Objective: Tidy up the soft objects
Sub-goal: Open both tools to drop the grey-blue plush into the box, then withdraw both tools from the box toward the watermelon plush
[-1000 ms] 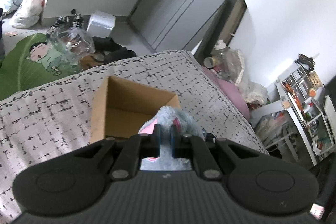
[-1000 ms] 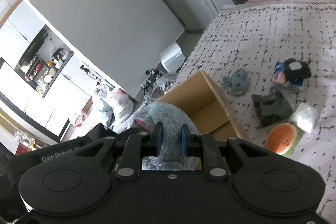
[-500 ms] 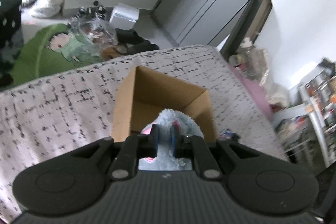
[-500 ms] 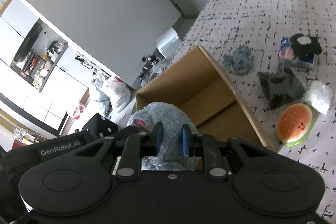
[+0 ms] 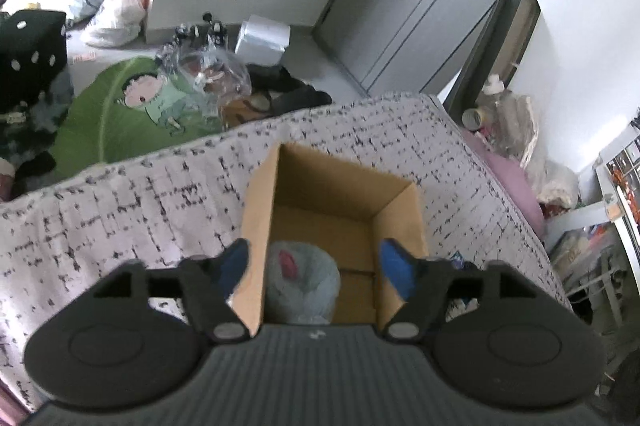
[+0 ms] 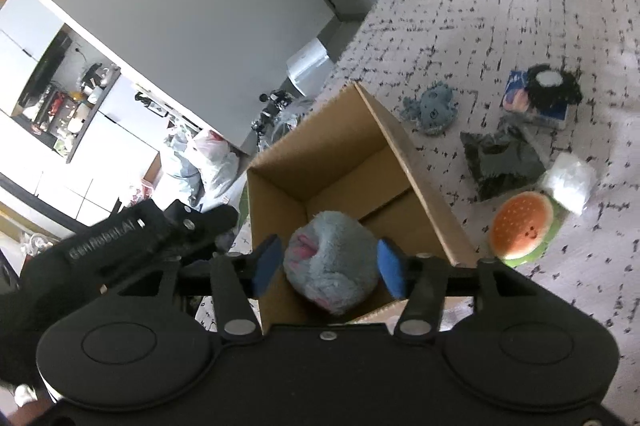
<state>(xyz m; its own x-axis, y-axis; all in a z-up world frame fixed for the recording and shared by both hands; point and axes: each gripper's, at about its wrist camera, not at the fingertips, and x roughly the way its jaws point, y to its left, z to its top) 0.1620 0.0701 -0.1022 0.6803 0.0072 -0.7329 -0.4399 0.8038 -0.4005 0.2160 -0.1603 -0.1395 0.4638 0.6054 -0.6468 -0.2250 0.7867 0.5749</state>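
Both tools spread wide above the cardboard box [image 6: 352,162]: left gripper [image 5: 314,268] and right gripper [image 6: 328,268], holding nothing. Blue plush [image 6: 332,268] inside the box, near the front wall. On the bedspread [image 6: 500,10] beside: watermelon plush [image 6: 522,230], grey cloth [image 6: 500,162], small blue toy [image 6: 432,108].

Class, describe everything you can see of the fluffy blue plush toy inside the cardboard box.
The blue plush toy is a rounded ball of shaggy pale blue fur with pink patches showing on its upper side. It sits inside the open cardboard box, in the near corner, resting against the box walls. Its face and limbs cannot be made out. Both the left gripper and the right gripper are open above it; neither one grips it.
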